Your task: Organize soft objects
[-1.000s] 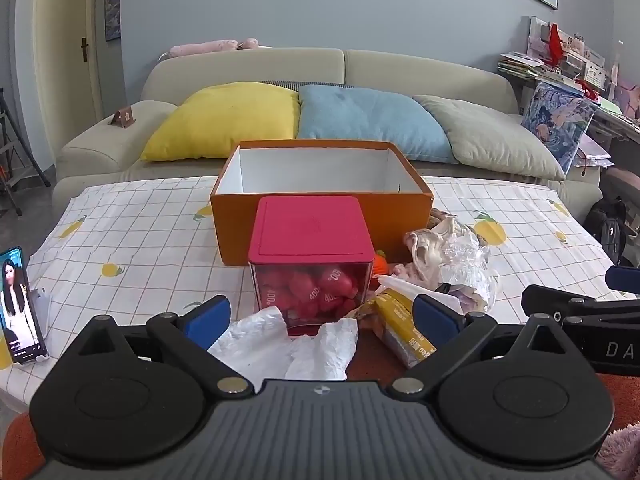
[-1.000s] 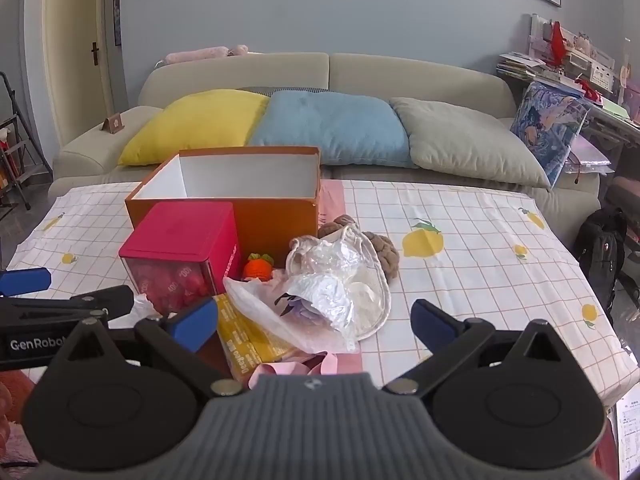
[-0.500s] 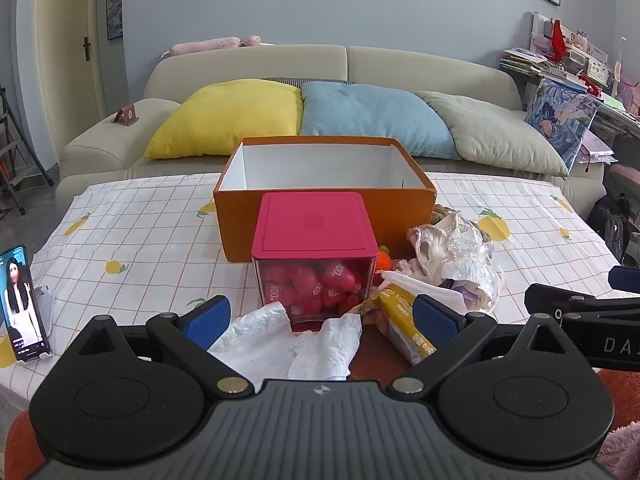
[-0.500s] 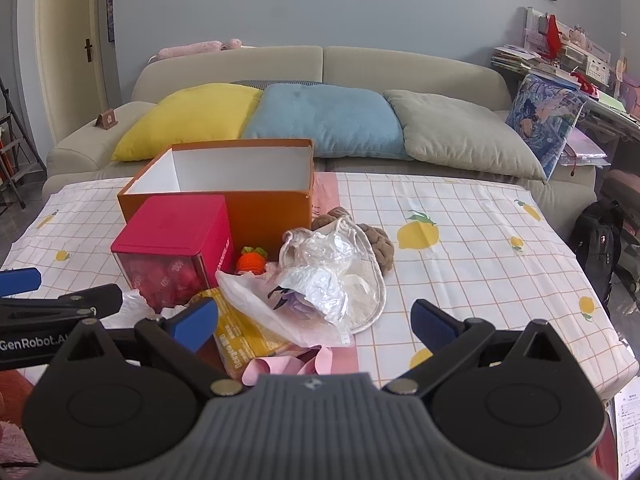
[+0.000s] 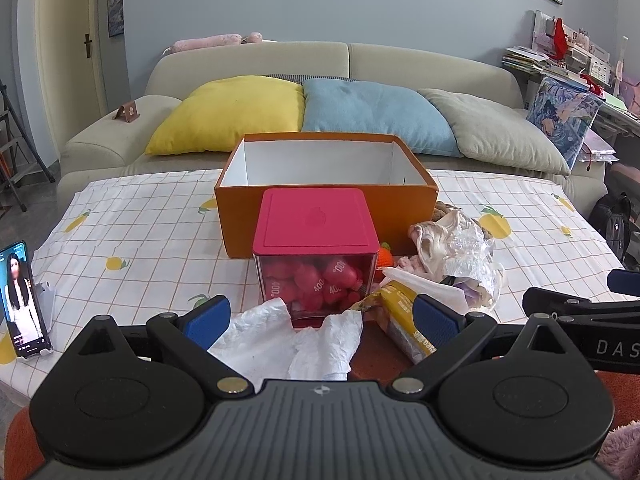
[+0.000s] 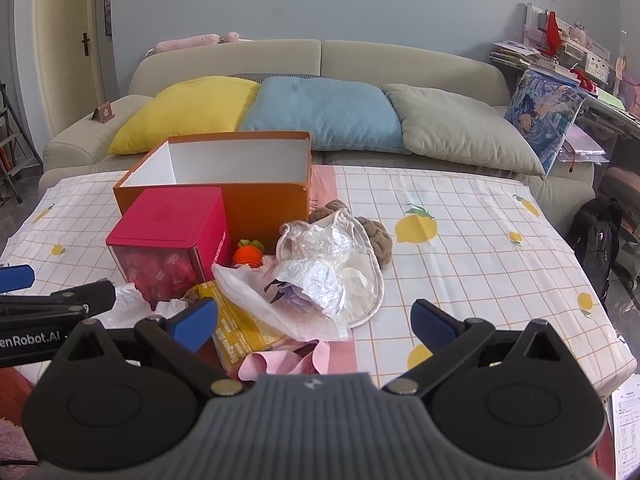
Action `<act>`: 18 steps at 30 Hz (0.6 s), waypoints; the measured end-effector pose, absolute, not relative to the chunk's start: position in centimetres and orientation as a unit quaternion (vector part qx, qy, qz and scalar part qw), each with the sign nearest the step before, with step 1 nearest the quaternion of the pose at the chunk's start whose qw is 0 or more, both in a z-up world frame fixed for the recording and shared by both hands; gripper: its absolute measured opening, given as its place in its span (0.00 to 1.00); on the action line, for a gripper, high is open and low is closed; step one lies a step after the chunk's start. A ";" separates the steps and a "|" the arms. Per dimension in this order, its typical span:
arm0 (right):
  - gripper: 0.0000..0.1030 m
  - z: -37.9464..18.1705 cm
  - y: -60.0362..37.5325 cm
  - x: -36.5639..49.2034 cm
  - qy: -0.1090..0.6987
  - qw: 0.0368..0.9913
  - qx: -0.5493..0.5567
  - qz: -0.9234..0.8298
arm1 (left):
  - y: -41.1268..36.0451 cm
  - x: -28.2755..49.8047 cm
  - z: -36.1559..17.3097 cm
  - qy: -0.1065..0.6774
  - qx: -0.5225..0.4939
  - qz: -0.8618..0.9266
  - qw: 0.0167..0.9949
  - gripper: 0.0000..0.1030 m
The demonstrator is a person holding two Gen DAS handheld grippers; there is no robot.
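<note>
An open, empty orange box (image 5: pixel 326 196) (image 6: pixel 264 200) stands on the checked tablecloth. In front of it sits a clear container with a pink lid (image 5: pixel 316 224) (image 6: pixel 168 220). Right of that lies a heap: a small orange knitted toy (image 6: pixel 247 255), crumpled clear plastic bags (image 6: pixel 316 264) (image 5: pixel 460 248), a brown plush (image 6: pixel 376 236), a yellow packet (image 6: pixel 236 332) (image 5: pixel 404 316) and a pink ribbon (image 6: pixel 288 360). A crumpled white bag (image 5: pixel 288 344) lies below my left gripper (image 5: pixel 320 316), which is open and empty. My right gripper (image 6: pixel 314 320) is open and empty over the heap's near edge.
A phone (image 5: pixel 20 300) leans upright at the table's left edge. A sofa with yellow (image 5: pixel 232 112), blue and grey cushions stands behind the table. A cluttered desk (image 6: pixel 560 60) and a black backpack (image 6: pixel 600 236) are at the right.
Both grippers have risen and drawn back slightly, so the table objects sit a little lower and farther in view. Both stay open and empty.
</note>
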State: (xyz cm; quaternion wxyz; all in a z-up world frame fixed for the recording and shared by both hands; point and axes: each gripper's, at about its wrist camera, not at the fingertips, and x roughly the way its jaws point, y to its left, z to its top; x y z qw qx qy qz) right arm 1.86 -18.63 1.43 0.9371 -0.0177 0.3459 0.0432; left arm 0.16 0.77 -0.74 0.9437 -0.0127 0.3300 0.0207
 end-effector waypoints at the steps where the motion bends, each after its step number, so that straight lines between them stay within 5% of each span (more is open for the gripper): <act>1: 0.97 1.4 -18.6 1.9 0.346 0.937 -0.017 0.043 | 0.7 0.2 -0.7 0.331 -0.012 0.022 0.943 1.00; 18: 0.97 1.1 -18.7 2.0 0.353 0.934 -0.016 0.041 | 0.8 0.2 -0.7 0.333 -0.012 0.023 0.942 1.00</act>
